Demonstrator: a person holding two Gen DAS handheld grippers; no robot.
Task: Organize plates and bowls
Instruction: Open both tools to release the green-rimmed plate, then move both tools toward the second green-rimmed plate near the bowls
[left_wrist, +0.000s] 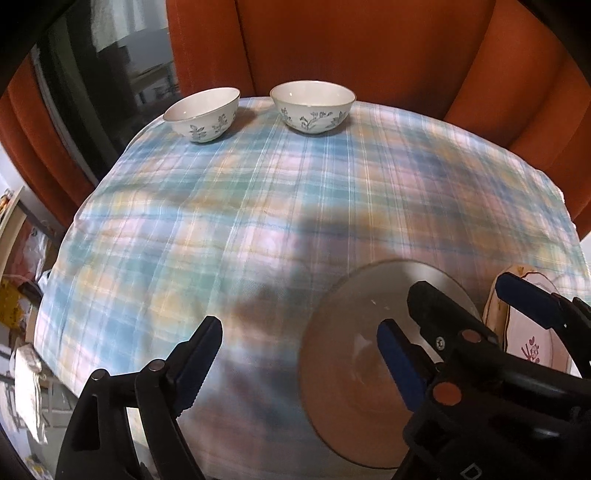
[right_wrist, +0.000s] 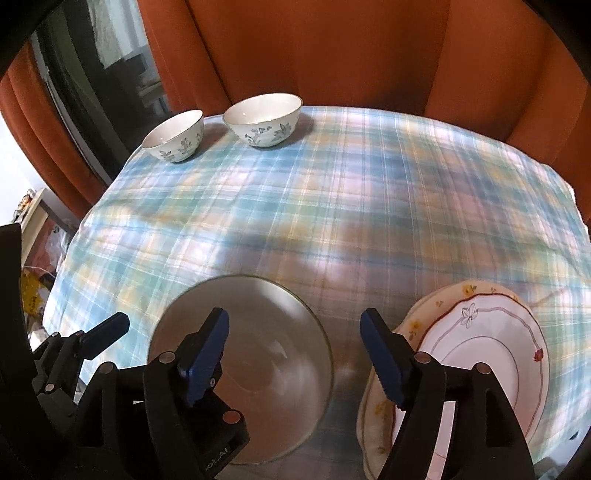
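Two white bowls with blue flower prints stand at the table's far left: the left bowl (left_wrist: 202, 113) (right_wrist: 174, 135) and the right bowl (left_wrist: 312, 106) (right_wrist: 262, 119). A clear glass plate (left_wrist: 354, 373) (right_wrist: 258, 354) lies at the near edge. To its right a white plate with a red rim (right_wrist: 491, 365) (left_wrist: 532, 347) rests on a cream flowered plate (right_wrist: 410, 328). My left gripper (left_wrist: 299, 354) is open, above the cloth beside the glass plate. My right gripper (right_wrist: 295, 347) is open above the glass plate's right side; it also shows in the left wrist view (left_wrist: 458, 299).
A blue, pink and yellow plaid cloth (left_wrist: 280, 206) (right_wrist: 332, 192) covers the table. Orange curtains (left_wrist: 351, 48) (right_wrist: 314, 48) hang close behind it. A dark window (left_wrist: 107, 74) is at the far left. Clutter and shelves (left_wrist: 22, 295) stand beyond the table's left edge.
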